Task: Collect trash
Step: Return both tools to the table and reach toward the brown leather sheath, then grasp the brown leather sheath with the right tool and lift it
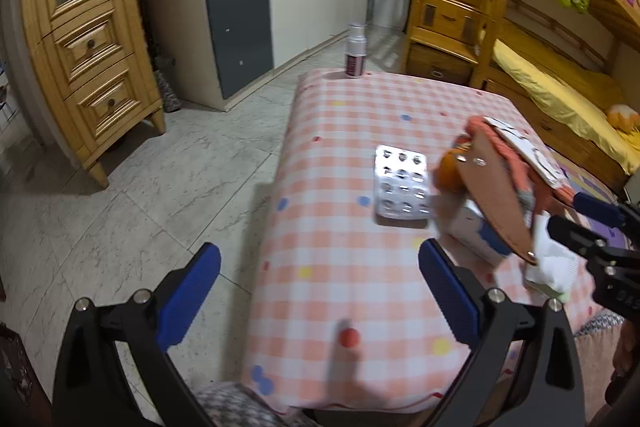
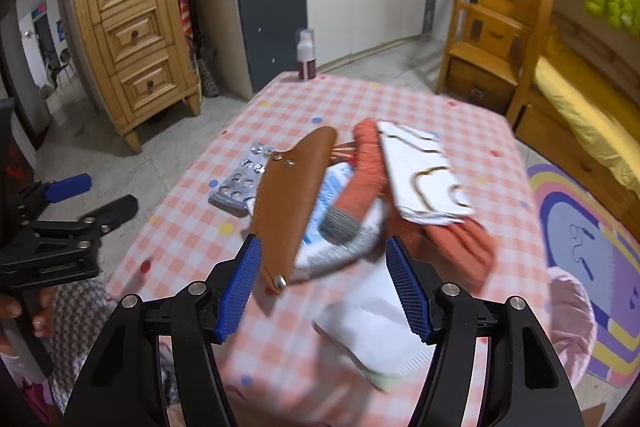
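A silver blister pack (image 1: 402, 187) lies on the pink checked table (image 1: 340, 279); it also shows in the right wrist view (image 2: 240, 183). Beside it is a pile: a brown leather case (image 2: 288, 203), an orange sock (image 2: 360, 175), a white card (image 2: 424, 175) and a white and blue packet (image 2: 328, 247). A crumpled white tissue (image 2: 376, 331) lies nearest, just in front of my right gripper (image 2: 324, 287), which is open and empty. My left gripper (image 1: 320, 295) is open and empty above the table's near left edge, short of the blister pack.
A small bottle (image 1: 355, 51) stands at the table's far edge. A wooden cabinet (image 1: 88, 47) stands left on the tiled floor. A bunk bed with wooden drawers (image 1: 452, 7) is at the right. A colourful rug (image 2: 580, 247) lies right of the table.
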`<state>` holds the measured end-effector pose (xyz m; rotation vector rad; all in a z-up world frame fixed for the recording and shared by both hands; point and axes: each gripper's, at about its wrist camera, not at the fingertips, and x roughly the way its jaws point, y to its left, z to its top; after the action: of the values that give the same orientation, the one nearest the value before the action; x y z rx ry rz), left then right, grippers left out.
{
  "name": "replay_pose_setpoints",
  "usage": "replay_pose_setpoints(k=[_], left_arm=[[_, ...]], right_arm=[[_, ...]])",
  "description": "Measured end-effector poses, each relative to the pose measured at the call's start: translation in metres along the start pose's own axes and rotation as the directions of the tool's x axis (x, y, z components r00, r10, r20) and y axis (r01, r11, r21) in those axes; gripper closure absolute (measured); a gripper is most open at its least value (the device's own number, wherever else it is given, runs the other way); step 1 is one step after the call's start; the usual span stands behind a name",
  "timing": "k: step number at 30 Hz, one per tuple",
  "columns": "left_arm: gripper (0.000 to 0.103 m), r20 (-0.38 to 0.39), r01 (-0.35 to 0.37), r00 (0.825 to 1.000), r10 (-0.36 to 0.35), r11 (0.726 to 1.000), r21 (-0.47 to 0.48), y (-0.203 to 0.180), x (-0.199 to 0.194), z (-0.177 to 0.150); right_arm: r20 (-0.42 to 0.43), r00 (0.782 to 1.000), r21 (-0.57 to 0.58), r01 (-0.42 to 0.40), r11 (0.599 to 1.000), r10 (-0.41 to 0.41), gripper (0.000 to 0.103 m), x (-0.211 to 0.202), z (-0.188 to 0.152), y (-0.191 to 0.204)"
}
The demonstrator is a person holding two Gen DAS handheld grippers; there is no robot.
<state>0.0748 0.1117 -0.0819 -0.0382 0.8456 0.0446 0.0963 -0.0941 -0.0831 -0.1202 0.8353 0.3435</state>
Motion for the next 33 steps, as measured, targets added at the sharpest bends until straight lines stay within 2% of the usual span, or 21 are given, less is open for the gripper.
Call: replay_pose_setpoints(k=[7, 12, 14, 16, 18, 22, 25, 30, 33], left_arm=[[0.007, -0.009, 0.012, 1.0, -0.013, 0.999, -0.041, 0.018, 0.009, 0.002], [0.007, -0.018, 0.034, 0.999, -0.034, 0.999, -0.042, 0.02, 0.015, 0.001], [0.007, -0.018, 0.04, 0.999, -0.041, 0.998, -0.04, 0.02, 0.015, 0.001], [0.007, -0.017, 0.046, 0.999, -0.046, 0.998, -0.037, 0.019, 0.015, -0.001], [0.007, -0.019, 0.05, 0.999, -0.051, 0.998, -0.03, 0.017, 0.015, -0.002], [0.007, -0.024, 0.05, 0.998, -0.051, 0.999, -0.015, 0.013, 0.013, -0.004], [0.007, -0.024, 0.061, 0.998, -0.061, 0.998, -0.001, 0.006, 0.013, -0.005], [0.007, -0.036, 0.118, 0.993, -0.116, 0.992, 0.051, -0.021, 0.025, -0.004], [0.015, -0.053, 0.138, 0.99, -0.133, 0.985, 0.099, -0.04, 0.038, -0.004]], right_arm=[[-0.057, 0.998, -0.055, 0.006, 0.998, -0.009, 0.038, 0.039, 0.009, 0.02], [-0.069, 0.997, -0.063, 0.024, 0.998, -0.029, 0.039, 0.05, 0.012, 0.023], [-0.07, 0.997, -0.067, 0.026, 0.997, -0.031, 0.041, 0.049, 0.012, 0.025], [-0.069, 0.997, -0.074, 0.024, 0.997, -0.029, 0.048, 0.049, 0.013, 0.027], [-0.059, 0.998, -0.087, 0.034, 0.996, -0.039, 0.054, 0.045, 0.013, 0.03], [-0.018, 1.0, -0.05, 0.019, 0.999, -0.02, 0.055, 0.031, 0.017, 0.024], [0.05, 0.999, -0.024, 0.0, 1.0, 0.002, 0.056, 0.004, 0.022, 0.016], [0.12, 0.993, 0.012, 0.015, 1.0, -0.017, 0.056, -0.03, 0.023, -0.002], [0.137, 0.99, 0.043, 0.031, 0.999, -0.036, 0.056, -0.043, 0.02, -0.016]])
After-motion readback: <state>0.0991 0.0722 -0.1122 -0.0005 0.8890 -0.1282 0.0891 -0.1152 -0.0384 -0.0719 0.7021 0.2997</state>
